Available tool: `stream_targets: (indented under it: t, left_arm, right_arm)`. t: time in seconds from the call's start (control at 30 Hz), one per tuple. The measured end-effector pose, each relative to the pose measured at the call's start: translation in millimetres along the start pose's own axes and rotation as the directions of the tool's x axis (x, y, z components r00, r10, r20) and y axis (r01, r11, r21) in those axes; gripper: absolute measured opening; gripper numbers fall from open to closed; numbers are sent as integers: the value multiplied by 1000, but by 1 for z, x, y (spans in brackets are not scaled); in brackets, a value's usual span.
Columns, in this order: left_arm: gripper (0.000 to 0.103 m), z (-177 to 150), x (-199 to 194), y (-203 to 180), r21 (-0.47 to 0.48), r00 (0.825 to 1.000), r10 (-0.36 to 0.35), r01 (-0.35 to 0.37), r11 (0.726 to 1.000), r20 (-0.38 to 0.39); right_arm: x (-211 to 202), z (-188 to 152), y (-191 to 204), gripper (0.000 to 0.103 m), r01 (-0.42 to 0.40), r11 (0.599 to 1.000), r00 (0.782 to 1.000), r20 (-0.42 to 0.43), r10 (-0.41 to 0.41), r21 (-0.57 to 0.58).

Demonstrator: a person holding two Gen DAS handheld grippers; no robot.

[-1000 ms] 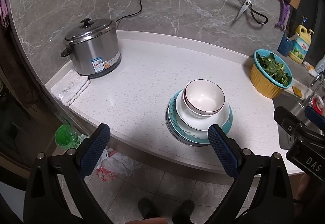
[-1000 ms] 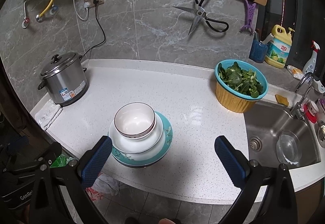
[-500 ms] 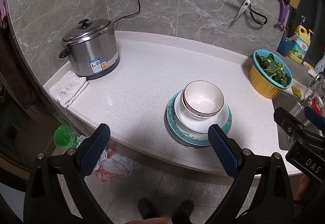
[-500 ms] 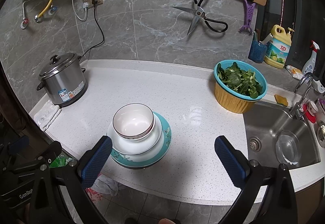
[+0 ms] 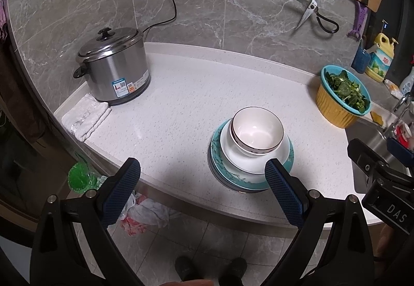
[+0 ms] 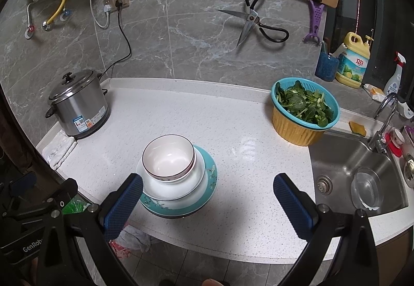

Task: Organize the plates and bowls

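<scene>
The left gripper is hovering with its blue-padded fingers spread wide and holding nothing. The stack of dishes is sitting on the white speckled table just ahead of its right finger: a white bowl with a dark rim is resting in a larger white bowl, which is lying on a teal plate with a branch pattern.

The right gripper is also hanging open and empty. In its view the same stack is standing just beyond its left finger, with the teal plate showing below the larger white bowl and the white bowl on top.

Far ahead of the left fingers, a steel rice cooker is wearing a blue and orange sticker too small to read, and a folded white cloth is lying just beside it. Ahead of the right fingers a yellow basin with a teal colander of greens is standing near the sink. A yellow detergent bottle behind it is showing the Chinese characters 立白. The other gripper's body is displaying "DAS" in the left view and "GenRob" in the right.
</scene>
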State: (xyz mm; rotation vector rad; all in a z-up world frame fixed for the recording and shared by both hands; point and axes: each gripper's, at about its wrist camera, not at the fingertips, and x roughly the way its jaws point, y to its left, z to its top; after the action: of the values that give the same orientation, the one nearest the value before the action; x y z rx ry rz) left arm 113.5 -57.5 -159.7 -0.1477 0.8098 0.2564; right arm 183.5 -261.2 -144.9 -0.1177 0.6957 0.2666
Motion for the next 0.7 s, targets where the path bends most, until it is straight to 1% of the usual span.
stream_targets:
  t: [0.7]
  left_arm:
    - [98, 0, 0, -2, -3, 1000, 4, -4, 1000, 0]
  right_arm:
    - [0, 0, 1, 103, 2, 1000, 1000, -1, -2, 0]
